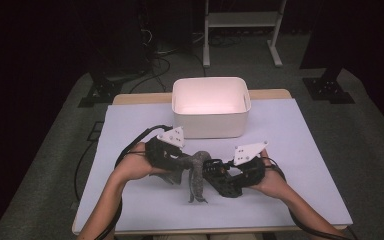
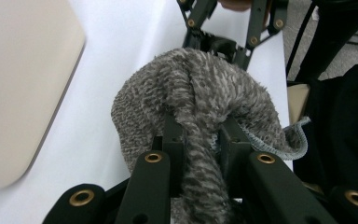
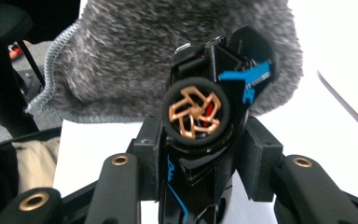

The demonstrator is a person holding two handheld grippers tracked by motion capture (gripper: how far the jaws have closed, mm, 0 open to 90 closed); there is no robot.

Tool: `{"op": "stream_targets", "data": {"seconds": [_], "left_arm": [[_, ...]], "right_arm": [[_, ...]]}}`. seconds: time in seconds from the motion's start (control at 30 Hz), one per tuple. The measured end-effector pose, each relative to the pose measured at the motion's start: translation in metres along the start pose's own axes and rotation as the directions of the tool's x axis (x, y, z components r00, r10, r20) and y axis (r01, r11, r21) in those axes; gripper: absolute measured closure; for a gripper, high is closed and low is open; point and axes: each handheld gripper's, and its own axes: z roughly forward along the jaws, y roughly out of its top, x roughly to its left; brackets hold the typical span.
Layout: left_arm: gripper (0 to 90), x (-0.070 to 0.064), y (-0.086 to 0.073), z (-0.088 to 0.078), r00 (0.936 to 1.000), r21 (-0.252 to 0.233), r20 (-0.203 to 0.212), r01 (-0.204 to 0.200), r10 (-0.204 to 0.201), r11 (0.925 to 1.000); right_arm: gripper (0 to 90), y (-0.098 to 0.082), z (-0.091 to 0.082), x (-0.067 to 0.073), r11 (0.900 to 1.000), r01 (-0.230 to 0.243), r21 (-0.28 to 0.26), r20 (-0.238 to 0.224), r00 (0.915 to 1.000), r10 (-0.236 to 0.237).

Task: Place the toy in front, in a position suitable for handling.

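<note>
Cloth: a grey fuzzy terry cloth [image 1: 196, 172] with a stitched light edge, held up between the two tools over the near middle of the table; one end hangs down to the white sheet just short of the near edge.
Cloth, close up: in the left gripper view the grey pile [image 2: 200, 102] bulges over the jaws and a rolled strand runs down between them; in the right gripper view it [image 3: 135, 51] spreads behind the held object.
Black object: a glossy black plastic device with blue markings and a copper-coloured fan-like wheel [image 3: 200, 116], upright between the right tool's jaws, touching the cloth behind it.
Left tool: left tool [image 1: 167, 155], jaws brought together and clamped on the cloth, seen up close in its own view [image 2: 200, 140].
Right tool: right tool [image 1: 225, 177], jaws partly apart and clamped on the black object, pads against its sides [image 3: 200, 154].
Hands: both forearms come in from the near edge; the tools sit close together, the cloth bridging them.
Table: a table covered by a pale lilac-white sheet [image 1: 305, 165].
Bin: a white rectangular plastic tub [image 1: 211, 106], at the middle of the far edge, well apart from the cloth.
</note>
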Motion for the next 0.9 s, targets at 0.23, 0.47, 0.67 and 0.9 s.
{"op": "stream_targets", "data": {"seconds": [0.23, 0.47, 0.67, 0.9], "left_arm": [[76.4, -0.002, 0.009, 0.011, 0.9995, 0.020, 0.022, -0.025, 0.024, 0.9995], [76.4, 0.000, 0.004, 0.009, 0.9998, 0.009, 0.020, -0.008, 0.008, 0.9999], [76.4, 0.001, -0.009, -0.014, 0.9996, -0.007, -0.019, 0.018, -0.018, 0.9998], [76.5, -0.003, -0.026, -0.033, 0.9979, -0.037, -0.042, 0.049, -0.050, 0.9981]], "right_arm": [[55.8, -0.003, -0.025, -0.001, 0.999, -0.015, 0.047, 0.014, 0.9998, 0.014], [56.9, 0.002, -0.021, 0.001, 0.999, -0.006, 0.053, -0.005, 1.0000, 0.006], [56.9, 0.016, 0.001, 0.000, 1.000, 0.006, 0.012, -0.021, 0.9998, -0.006], [56.8, 0.040, 0.044, 0.002, 0.999, 0.027, -0.020, -0.068, 0.9973, -0.029]]}}
